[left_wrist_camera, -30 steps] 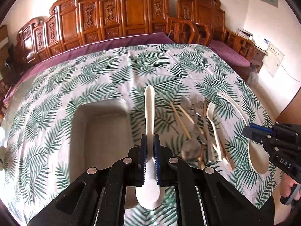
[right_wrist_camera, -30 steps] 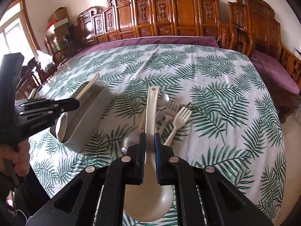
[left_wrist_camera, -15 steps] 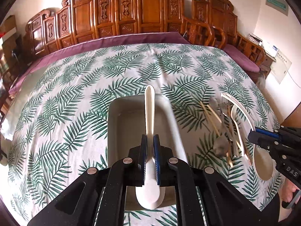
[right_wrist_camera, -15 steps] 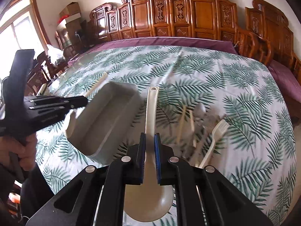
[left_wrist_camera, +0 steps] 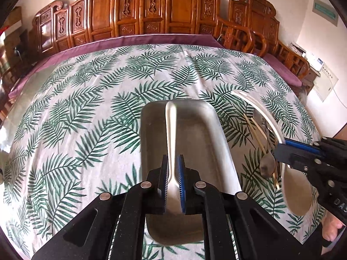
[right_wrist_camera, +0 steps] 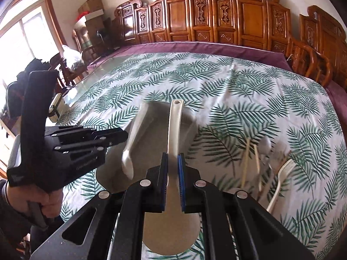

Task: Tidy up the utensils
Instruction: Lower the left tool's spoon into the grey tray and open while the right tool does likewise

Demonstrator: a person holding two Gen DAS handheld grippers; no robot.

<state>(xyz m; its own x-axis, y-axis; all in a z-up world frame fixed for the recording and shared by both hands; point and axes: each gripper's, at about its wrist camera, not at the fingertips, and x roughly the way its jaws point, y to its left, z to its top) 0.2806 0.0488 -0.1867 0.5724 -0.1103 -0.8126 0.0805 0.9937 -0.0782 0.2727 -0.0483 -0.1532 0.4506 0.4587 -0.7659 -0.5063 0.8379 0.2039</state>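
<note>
Items around you, apart from the work itself:

- White tablecloth printed with green palm fronds (left_wrist_camera: 91, 112), covering the table in front of you.
- Plum-purple cloth (right_wrist_camera: 195, 47), showing as a band along the table's far edge.
- Carved reddish-brown wooden chairs (left_wrist_camera: 151, 10), ranked in a row behind the table; more to your right.
- Brown cardboard boxes (right_wrist_camera: 92, 7), stacked in the far left corner.
- Bright window with a wooden frame (right_wrist_camera: 23, 36), on your left.
- Green wall sign (left_wrist_camera: 325, 12), upper right.

Grey rectangular tray (left_wrist_camera: 219, 134): centre of cloth. Small cream spoon (left_wrist_camera: 171, 134) and large cream ladle (right_wrist_camera: 173, 130): held above. Chopsticks (right_wrist_camera: 245, 162), metal spoon (left_wrist_camera: 267, 166), cream fork (right_wrist_camera: 282, 173): heaped right.
</note>
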